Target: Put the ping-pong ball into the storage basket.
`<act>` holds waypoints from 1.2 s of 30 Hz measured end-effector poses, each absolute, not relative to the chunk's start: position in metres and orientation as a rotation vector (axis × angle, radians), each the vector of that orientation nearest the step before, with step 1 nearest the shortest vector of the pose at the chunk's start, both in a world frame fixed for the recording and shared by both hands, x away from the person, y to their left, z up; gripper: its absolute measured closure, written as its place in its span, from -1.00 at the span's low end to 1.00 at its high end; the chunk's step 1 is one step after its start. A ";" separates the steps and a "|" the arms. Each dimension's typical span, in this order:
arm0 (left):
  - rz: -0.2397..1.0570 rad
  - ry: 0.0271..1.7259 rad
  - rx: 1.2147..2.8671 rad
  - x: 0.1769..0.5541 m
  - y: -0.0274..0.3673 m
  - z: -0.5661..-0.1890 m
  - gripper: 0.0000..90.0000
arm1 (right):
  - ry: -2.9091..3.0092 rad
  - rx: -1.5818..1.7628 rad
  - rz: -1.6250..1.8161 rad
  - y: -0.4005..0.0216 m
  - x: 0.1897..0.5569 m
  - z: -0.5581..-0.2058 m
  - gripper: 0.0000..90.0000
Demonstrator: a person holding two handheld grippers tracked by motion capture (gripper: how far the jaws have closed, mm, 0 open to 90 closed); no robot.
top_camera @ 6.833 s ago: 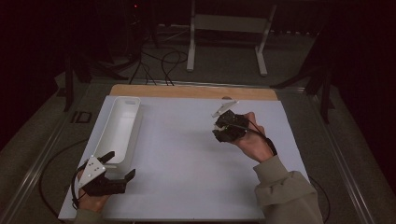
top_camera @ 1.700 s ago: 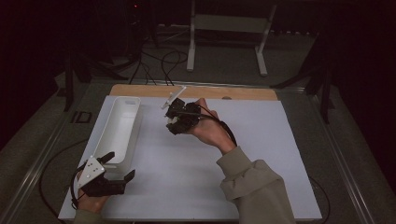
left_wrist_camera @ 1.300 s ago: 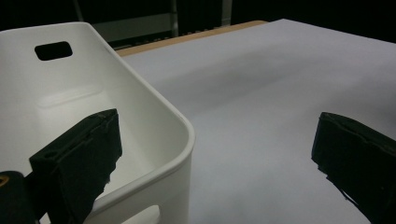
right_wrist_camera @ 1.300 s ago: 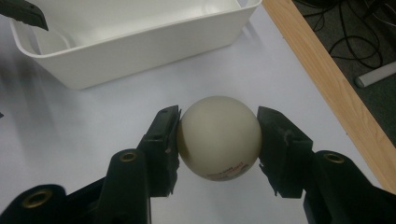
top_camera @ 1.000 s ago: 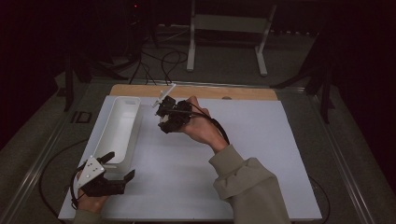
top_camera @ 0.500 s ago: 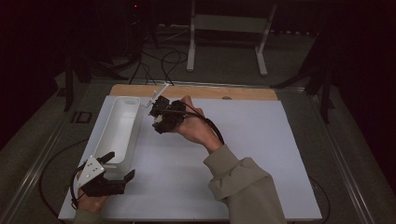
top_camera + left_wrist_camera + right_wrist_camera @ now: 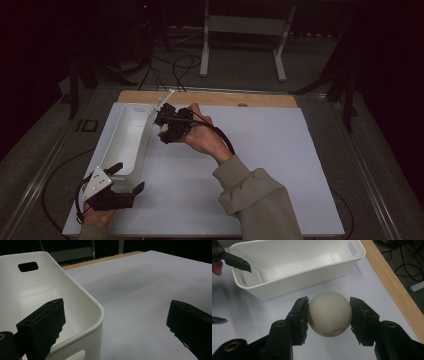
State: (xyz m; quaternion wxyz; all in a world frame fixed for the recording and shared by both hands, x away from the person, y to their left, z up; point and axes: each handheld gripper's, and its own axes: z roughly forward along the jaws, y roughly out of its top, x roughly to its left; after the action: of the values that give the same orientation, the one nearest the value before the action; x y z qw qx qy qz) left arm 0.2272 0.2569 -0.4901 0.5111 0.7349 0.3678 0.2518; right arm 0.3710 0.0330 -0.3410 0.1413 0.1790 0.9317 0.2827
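Step in hand: the right hand-held gripper (image 7: 328,315) is carrying a cream ball (image 7: 329,313) toward the white bin (image 7: 294,267), judged to be for dropping it in.
Right hand-held gripper: its jaws are pressing on the ball's two sides, closed only as far as the ball's width allows; in the high view it (image 7: 167,131) is hovering just beside the bin's far right wall (image 7: 145,131).
Left hand-held gripper: this one (image 7: 124,178) is sitting at the bin's near end with jaws standing wide apart, one inside the rim, one outside, gripping nothing.
Ball: it is sitting between the right pads, above the white table (image 7: 280,165), not yet over the bin.
Doing it well: the ball should be crossing fully over the rim and sinking low before the jaws open, since a round ball released high is likely to bounce out.
Bin: the interior that is showing is holding nothing; the end wall is carrying a handle slot (image 7: 28,266).
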 end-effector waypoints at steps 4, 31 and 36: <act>0.603 0.885 1.769 0.228 0.256 -0.490 -0.94 | 2.693 0.514 0.815 0.035 0.371 -0.342 0.12; 0.597 0.888 1.770 0.228 0.256 -0.490 -0.94 | 2.694 0.521 0.837 0.054 0.372 -0.349 0.12; 0.598 0.887 1.770 0.228 0.256 -0.490 -0.94 | 2.693 0.528 0.841 0.057 0.373 -0.350 0.12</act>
State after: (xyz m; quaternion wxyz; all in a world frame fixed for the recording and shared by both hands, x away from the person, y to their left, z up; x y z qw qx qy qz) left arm 0.2282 0.2560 -0.4900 0.5114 0.7354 0.3687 0.2485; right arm 0.3726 0.0572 -0.3498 0.1350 0.1824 0.9296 0.2904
